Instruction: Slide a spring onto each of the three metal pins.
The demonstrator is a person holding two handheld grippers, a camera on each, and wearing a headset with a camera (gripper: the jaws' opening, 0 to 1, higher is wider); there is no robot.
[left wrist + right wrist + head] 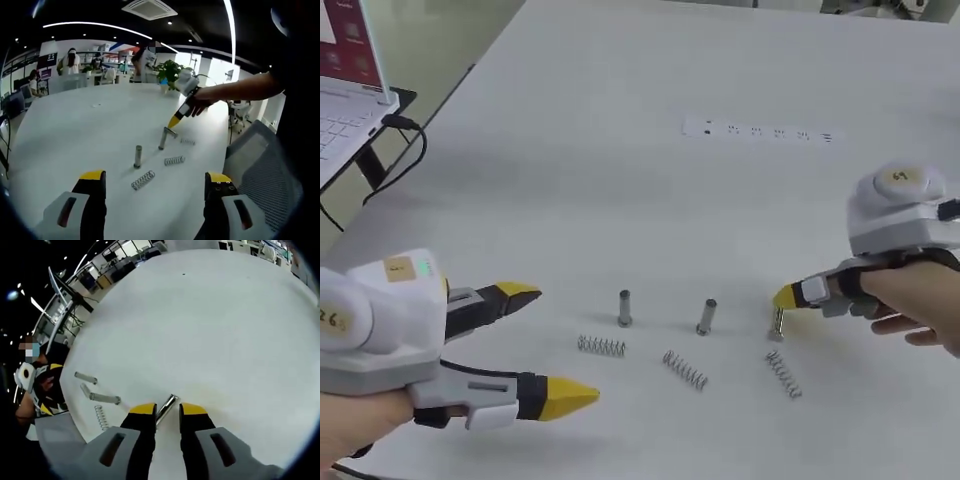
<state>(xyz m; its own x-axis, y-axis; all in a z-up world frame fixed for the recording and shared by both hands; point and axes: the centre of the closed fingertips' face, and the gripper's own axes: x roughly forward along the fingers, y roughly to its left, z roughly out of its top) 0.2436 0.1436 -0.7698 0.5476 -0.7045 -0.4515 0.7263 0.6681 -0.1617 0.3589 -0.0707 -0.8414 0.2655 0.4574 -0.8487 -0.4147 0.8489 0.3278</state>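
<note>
Three short metal pins stand in a row on the white table: left pin (624,307), middle pin (707,316), right pin (777,325). In front of each lies a loose spring: left spring (601,346), middle spring (685,369), right spring (783,374). My right gripper (785,296) is at the top of the right pin. In the right gripper view its jaws (168,409) stand narrowly either side of that pin (167,405), which leans. My left gripper (548,345) hovers wide open left of the row, with nothing in it (155,176); it faces the nearest pin (137,156) and spring (143,180).
A laptop (345,90) with dark cables (405,150) sits beyond the table's left edge. A white power strip (757,131) lies farther back on the table. A grey chair (265,165) stands by the table's side, and people are in the background.
</note>
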